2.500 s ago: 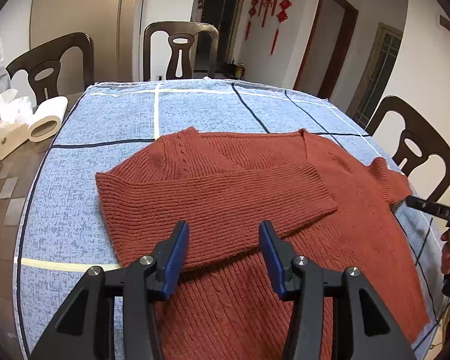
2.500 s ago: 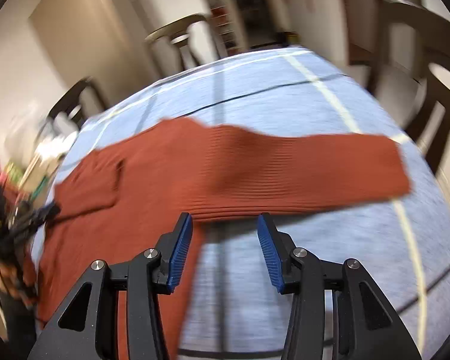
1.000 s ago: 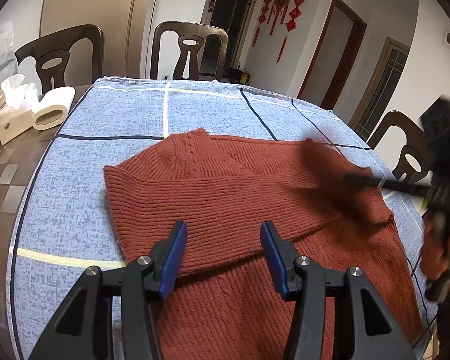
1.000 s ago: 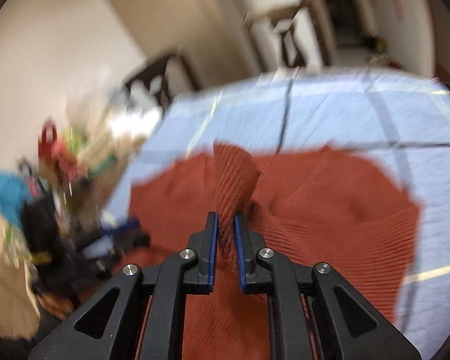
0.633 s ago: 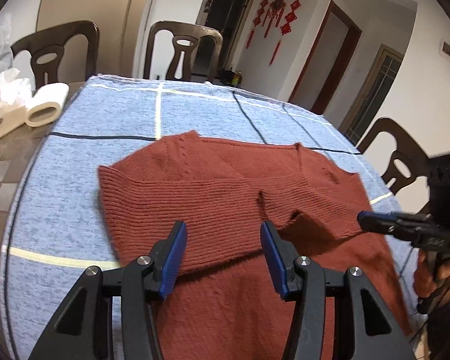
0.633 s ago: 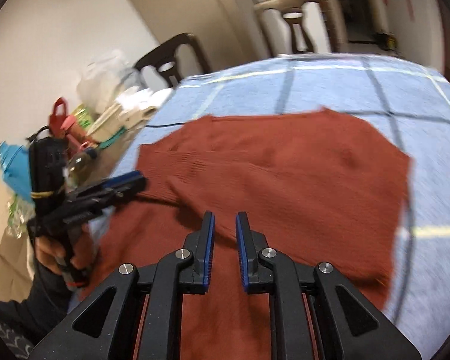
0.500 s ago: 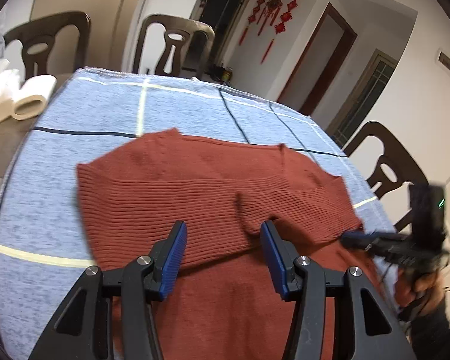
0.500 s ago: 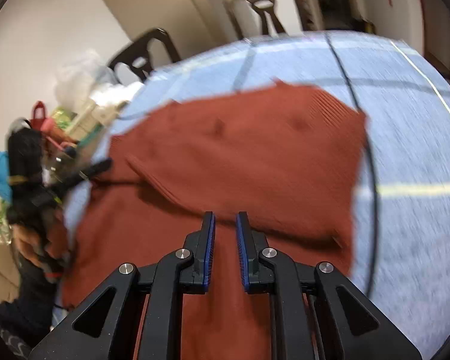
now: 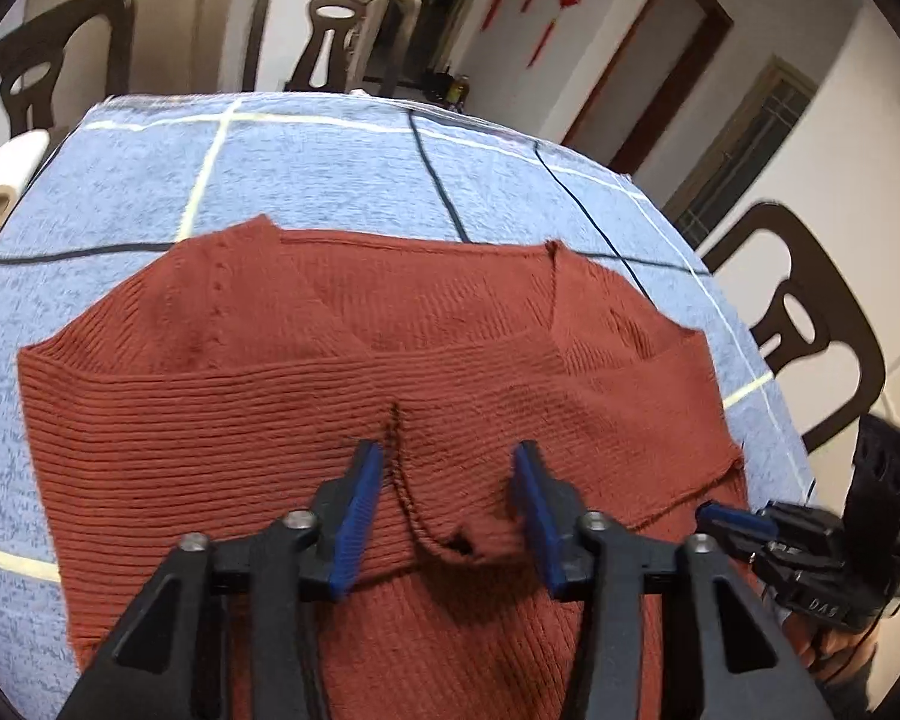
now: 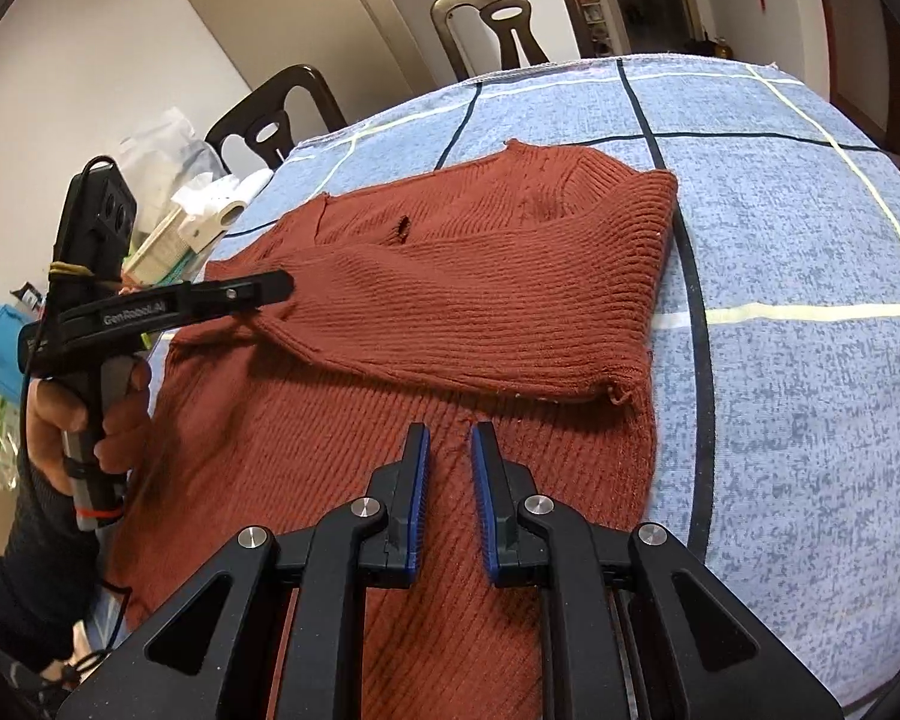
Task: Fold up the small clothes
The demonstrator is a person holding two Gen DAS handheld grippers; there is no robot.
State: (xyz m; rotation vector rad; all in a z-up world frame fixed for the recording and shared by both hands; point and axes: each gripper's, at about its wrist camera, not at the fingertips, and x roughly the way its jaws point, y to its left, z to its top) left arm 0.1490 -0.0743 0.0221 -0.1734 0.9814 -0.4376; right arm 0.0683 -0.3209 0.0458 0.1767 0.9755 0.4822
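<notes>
A rust-red knit sweater (image 9: pixel 306 396) lies flat on the blue checked tablecloth (image 9: pixel 306 168), both sleeves folded across its chest. My left gripper (image 9: pixel 447 474) is open, just above the folded sleeves' lower edge near the middle. It also shows in the right wrist view (image 10: pixel 270 291) at the sweater's left side. My right gripper (image 10: pixel 450 450) has its jaws nearly together with a small gap and nothing between them, over the sweater's body (image 10: pixel 390 480) below the folded right sleeve (image 10: pixel 510 312). It shows at the right in the left wrist view (image 9: pixel 726 525).
Dark wooden chairs (image 9: pixel 336 30) stand around the table, one at the right (image 9: pixel 810 324). A paper roll (image 9: pixel 0 180) lies at the table's left edge. Boxes and bags (image 10: pixel 180 210) crowd the far left in the right wrist view.
My right gripper carried the right sleeve across the chest, let it go and drew back toward the hem. My left gripper moved in closer over the folded sleeves.
</notes>
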